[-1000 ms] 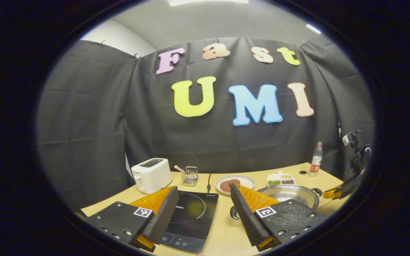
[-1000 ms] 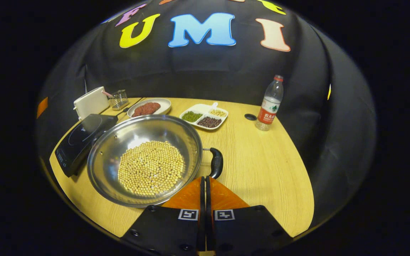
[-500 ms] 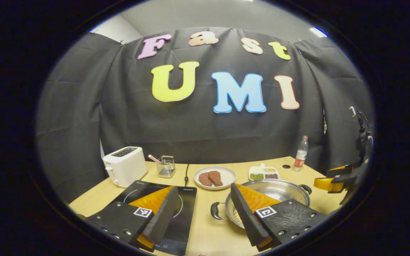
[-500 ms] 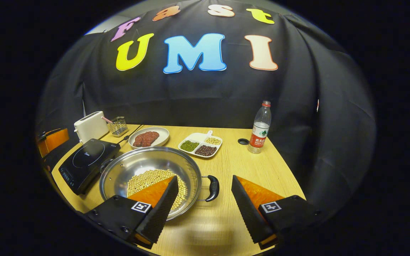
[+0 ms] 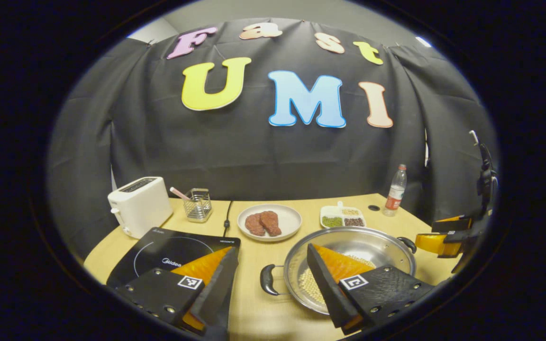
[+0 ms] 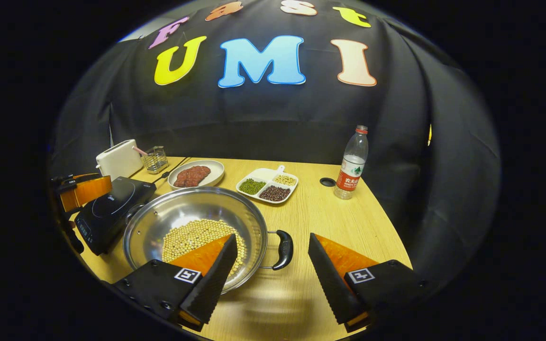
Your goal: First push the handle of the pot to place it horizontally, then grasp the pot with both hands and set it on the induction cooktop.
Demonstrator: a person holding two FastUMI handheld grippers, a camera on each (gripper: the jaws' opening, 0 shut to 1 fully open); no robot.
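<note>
Right gripper view – pot (image 6: 192, 227) beans plain, both tongs (image 6: 273, 279) (image 5: 270, 284) gaping, gripping nothing.

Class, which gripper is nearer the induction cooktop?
Left. The left gripper hangs at the induction cooktop's near edge, one finger over its surface. The right gripper is beyond the pot, by its far handle, jaws open.
</note>
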